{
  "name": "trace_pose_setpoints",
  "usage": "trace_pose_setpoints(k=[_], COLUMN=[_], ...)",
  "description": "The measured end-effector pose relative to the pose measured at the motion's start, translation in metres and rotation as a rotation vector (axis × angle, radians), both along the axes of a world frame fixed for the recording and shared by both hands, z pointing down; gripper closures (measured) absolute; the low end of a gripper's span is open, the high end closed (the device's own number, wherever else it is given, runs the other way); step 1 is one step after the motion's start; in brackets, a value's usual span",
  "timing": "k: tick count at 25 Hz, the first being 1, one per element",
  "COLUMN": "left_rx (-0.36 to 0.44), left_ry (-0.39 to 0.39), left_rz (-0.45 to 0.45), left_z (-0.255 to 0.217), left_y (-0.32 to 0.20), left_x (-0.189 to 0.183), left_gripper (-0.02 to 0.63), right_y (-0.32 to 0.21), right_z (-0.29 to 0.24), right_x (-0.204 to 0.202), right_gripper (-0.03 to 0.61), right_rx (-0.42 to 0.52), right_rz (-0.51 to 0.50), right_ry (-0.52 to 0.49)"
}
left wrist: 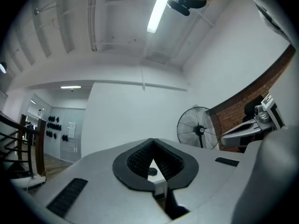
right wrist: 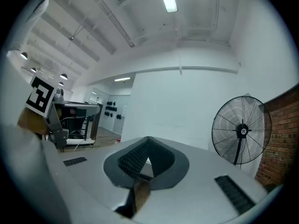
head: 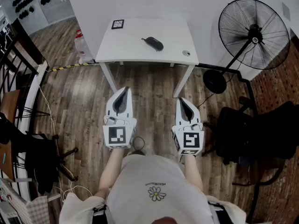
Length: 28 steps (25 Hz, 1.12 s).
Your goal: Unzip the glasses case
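One glasses case [head: 153, 43] (dark), on table [head: 135, 54]

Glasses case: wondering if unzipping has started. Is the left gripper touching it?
Apart. Head view shows the glasses case on the table; the left gripper hangs short of the table's edge.

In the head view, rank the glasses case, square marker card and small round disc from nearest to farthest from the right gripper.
1. The small round disc, near the front right corner of the white table, straight ahead of the right gripper.
2. The glasses case, mid-table.
3. The square marker card, far left corner.
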<state>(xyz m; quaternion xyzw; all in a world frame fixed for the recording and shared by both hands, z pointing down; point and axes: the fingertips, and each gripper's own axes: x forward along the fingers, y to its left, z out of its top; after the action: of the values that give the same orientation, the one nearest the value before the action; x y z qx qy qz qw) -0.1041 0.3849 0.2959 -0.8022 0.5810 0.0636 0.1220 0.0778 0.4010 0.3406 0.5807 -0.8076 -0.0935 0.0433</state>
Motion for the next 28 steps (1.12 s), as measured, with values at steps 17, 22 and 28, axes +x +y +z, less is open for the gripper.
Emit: trace_pose_setpoints(k=[17,22,28], left_rx=[-0.052,-0.082,-0.050], left_ry=[-0.028,-0.009,-0.024], left_rz=[0.026,-0.002,0.001], left_z=[0.014,0.021,0.013], left_y=[0.002,-0.008,-0.034], left_x=[0.002,-0.006,-0.006], left_gripper=[0.601,0.603,0.601], right_y=[0.004,0.000,-0.008], right_z=[0.010,0.024,0.026], right_x=[0.007,0.005,0.006], right_gripper=[0.572,0.572,0.572], right_rx=[-0.038,-0.074,-0.095], right_rz=[-0.019,-0.036,-0.054], right_ry=[-0.069,-0.058,-0.017])
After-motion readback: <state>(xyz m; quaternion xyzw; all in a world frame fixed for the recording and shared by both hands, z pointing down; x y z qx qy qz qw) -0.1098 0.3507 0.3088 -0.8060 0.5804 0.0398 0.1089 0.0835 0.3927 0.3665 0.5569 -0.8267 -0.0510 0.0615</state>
